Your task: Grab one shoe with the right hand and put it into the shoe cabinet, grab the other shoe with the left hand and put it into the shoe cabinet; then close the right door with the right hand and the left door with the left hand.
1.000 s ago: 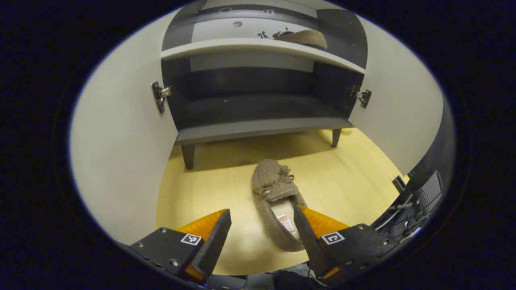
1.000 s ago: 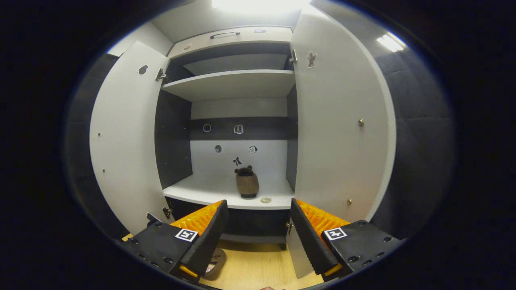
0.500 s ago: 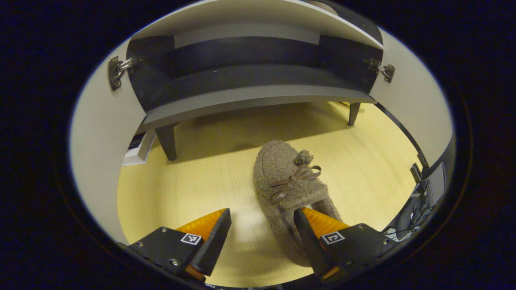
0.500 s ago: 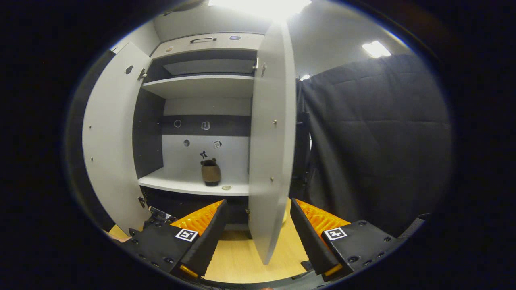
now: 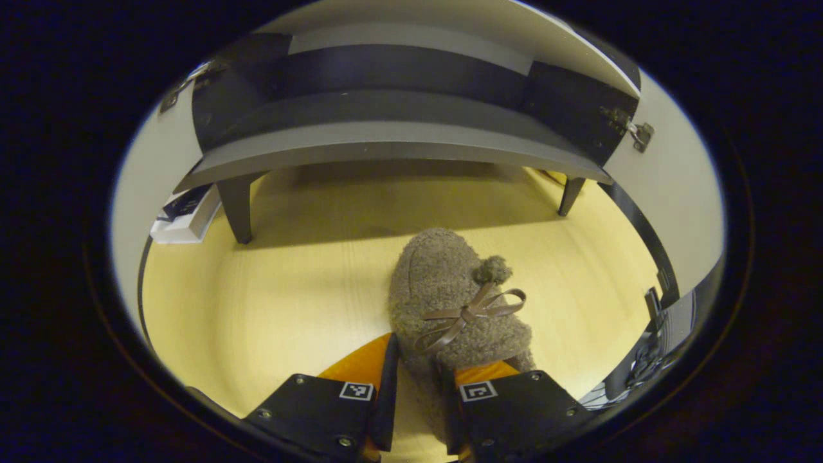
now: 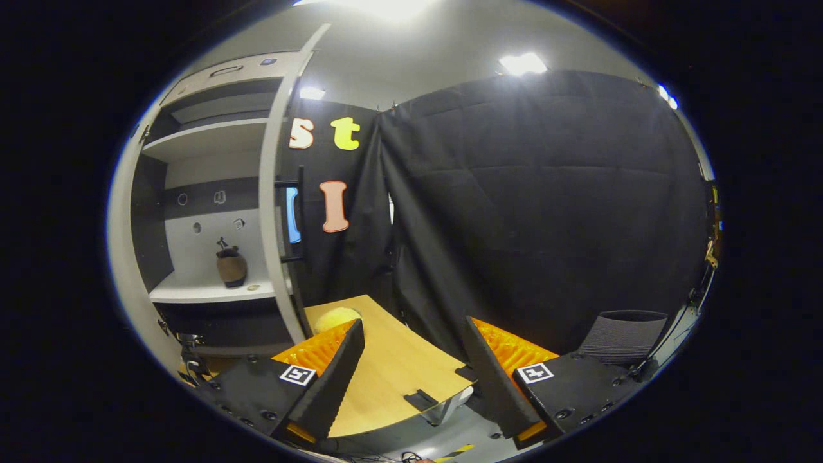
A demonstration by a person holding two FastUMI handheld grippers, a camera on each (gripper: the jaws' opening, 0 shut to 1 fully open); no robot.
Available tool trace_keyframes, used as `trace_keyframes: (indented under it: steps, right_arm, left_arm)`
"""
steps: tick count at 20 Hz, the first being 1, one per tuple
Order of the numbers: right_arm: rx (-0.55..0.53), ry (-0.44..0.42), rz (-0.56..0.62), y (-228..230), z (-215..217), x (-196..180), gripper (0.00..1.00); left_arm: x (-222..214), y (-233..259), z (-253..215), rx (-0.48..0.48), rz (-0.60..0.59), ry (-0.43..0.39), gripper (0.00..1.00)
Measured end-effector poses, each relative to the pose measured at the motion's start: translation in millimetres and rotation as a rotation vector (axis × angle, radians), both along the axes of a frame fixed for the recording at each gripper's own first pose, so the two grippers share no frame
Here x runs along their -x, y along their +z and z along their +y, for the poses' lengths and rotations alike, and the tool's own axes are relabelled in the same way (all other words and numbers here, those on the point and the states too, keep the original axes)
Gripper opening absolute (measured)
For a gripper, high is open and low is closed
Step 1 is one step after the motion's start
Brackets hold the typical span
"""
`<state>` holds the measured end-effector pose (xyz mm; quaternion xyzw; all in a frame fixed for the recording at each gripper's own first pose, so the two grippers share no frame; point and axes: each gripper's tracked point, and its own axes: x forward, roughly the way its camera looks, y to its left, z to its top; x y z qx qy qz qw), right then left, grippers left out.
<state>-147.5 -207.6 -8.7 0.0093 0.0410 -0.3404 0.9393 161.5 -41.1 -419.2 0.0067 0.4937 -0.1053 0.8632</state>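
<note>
**Left gripper clamps the floor shoe**

The shoe cabinet (image 5: 398, 145) stands open over the floor (image 5: 270, 289). One shoe (image 6: 231, 267) sits on its shelf (image 6: 193, 294). The left hand-held gripper (image 5: 418, 392) pinches the other shoe (image 5: 450, 302); the right hand-held gripper (image 6: 411, 360) hangs spread apart.

the shoe on the floor (image 5: 450, 302) is a fuzzy grey-brown slipper with a thin ribbon bow and a small pompom on top. it lies flat on the pale wooden floor, toe pointing toward the shoe cabinet (image 5: 386, 138), just in front of the cabinet's dark bottom board and short legs. its heel end sits between the fingers of the left hand-held gripper (image 5: 418, 411), which press against it on both sides. the other shoe (image 6: 231, 267) stands on a white shelf inside the shoe cabinet, near the back wall. the right door (image 6: 273, 212) stands open, seen edge-on.
</note>
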Motion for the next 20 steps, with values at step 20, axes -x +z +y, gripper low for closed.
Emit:
trace_keyframes:
  steps: [20]
  right_arm:
    - [0.011, 0.143, -0.043, 22.5, -86.9, -81.5, 0.93]
  left_arm:
    - [5.3, 147.6, -0.4, 0.000, -0.117, 0.070, 0.02]
